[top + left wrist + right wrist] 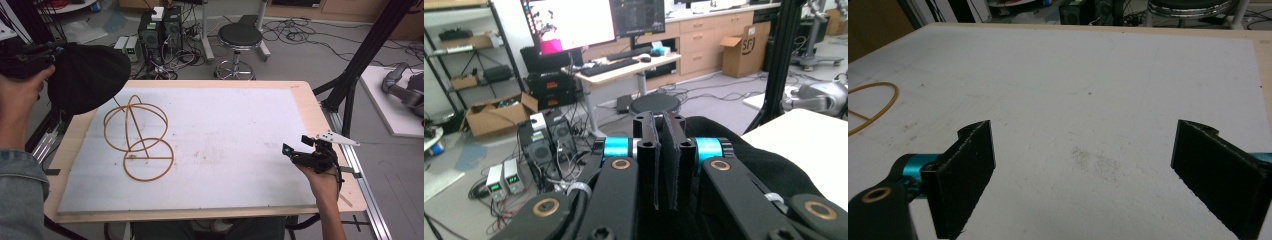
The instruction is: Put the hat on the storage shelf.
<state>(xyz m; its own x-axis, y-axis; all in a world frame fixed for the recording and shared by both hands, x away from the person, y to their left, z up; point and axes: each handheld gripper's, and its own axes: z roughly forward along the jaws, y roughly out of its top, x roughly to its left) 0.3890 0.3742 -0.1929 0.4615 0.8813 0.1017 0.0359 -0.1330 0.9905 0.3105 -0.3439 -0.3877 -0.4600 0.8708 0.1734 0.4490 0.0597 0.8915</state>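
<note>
We see a wooden desk (306,102) with a large white foam sheet (225,140) covering most of its top. Beyond the far edge stands a round black stool (240,36) on a chrome base, next to computer towers (160,30) and a tangle of cables on the floor.

At the upper left of the high view hangs a black fabric cover (87,75), dome-shaped, lifted clear above the left corner of the desk. The left hand (22,92) holds the left claw (663,131) up there; in the left gripper view we see its two pads pressed nearly together, clenched on a fold of that black cloth, which bulges out behind and to the right of the pads.

On the left part of the foam lies a wire frame (140,137) of thin tan hoops: one flat ring rests on the sheet and other arcs rise from it, crossing above. It sits apart from the cover, just beside and below it in the high view. A curve of the same tan wire shows at the left edge of the right gripper view.

Near the right front edge of the sheet, the right hand (322,180) carries the right claw (1083,170), low over bare foam, well apart from the frame. Its pads stand wide apart, released, with nothing between them.
</note>
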